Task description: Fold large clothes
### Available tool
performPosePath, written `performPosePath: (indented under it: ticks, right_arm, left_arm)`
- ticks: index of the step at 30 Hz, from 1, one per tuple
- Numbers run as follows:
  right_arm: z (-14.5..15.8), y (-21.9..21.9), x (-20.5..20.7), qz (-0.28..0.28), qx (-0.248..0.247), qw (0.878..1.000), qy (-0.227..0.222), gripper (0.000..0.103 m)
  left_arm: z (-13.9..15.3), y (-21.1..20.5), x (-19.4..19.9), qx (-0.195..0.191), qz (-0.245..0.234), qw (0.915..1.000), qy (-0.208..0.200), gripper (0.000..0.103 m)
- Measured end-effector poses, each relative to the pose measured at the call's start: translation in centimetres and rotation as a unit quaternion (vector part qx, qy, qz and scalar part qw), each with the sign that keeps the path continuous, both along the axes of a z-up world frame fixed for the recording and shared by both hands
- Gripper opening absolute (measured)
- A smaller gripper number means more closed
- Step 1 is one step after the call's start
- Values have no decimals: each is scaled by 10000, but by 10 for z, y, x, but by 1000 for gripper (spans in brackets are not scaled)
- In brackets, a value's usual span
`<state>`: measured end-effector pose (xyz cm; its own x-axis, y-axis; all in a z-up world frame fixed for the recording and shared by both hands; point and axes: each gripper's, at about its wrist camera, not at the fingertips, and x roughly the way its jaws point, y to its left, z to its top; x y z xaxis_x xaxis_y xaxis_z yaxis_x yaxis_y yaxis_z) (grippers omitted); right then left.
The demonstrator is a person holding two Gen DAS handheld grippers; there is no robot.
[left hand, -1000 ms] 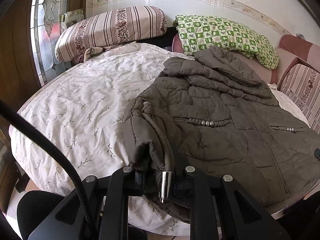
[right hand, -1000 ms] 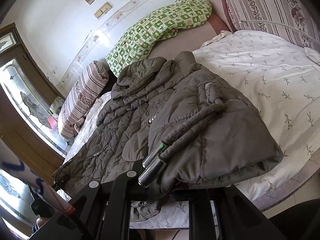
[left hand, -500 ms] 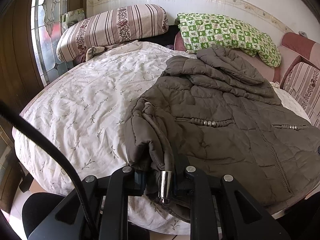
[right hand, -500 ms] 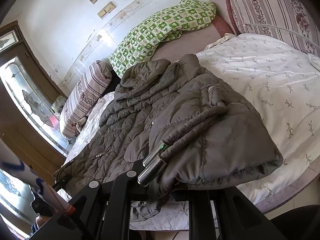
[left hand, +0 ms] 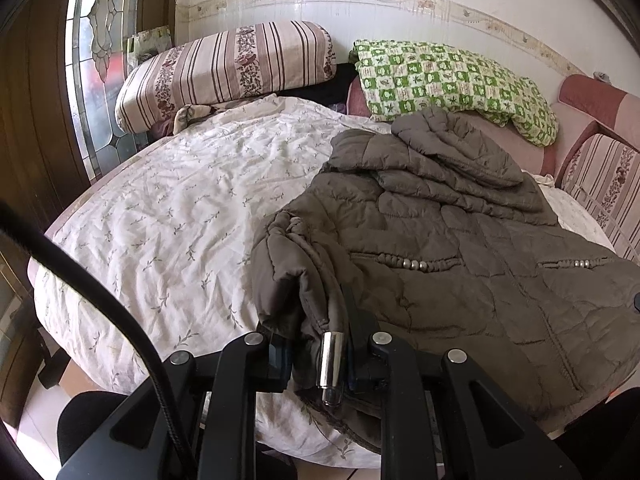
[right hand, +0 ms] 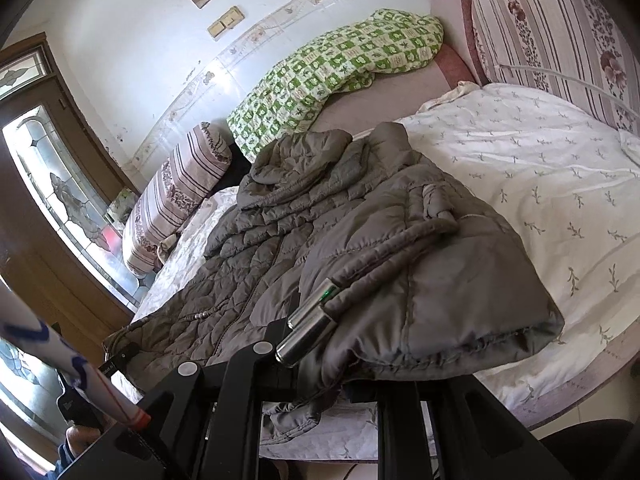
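Note:
A large grey-brown quilted jacket (left hand: 460, 248) lies spread on the bed, hood toward the pillows. My left gripper (left hand: 320, 344) is shut on the jacket's bunched hem corner, with a metal cord end (left hand: 331, 364) hanging between the fingers. The jacket also shows in the right wrist view (right hand: 380, 248), its near side folded over. My right gripper (right hand: 320, 364) is shut on that folded hem edge, lifted off the sheet; two metal cord ends (right hand: 308, 332) lie on top. The fingertips are hidden by fabric.
The bed has a white floral sheet (left hand: 168, 216). A striped bolster (left hand: 224, 68) and a green checked pillow (left hand: 452, 80) lie at the head, striped cushions (right hand: 560, 32) at the right. A glass-paned wooden door (left hand: 96, 60) stands left. The bed's front edge is just below both grippers.
Both grippers have risen and drawn back slightly while keeping hold of the jacket's hem; the jacket sits a little lower and farther in both views.

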<state>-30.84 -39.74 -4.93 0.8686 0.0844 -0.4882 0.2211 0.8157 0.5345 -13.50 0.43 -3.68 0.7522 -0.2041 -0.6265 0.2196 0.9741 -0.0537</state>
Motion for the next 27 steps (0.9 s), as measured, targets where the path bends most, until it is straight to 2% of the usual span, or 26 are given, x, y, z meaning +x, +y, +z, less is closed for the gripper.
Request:
performPosePath:
  ticks: [11, 27]
  right_arm:
    - [18, -1, -3, 41, -118, 9998, -151, 16]
    - [41, -3, 7, 62, -303, 9991, -307, 16]
  left_arm:
    - [20, 3, -2, -101, -4, 9999, -111, 19]
    - [28, 3, 0, -138, -21, 9997, -218, 20]
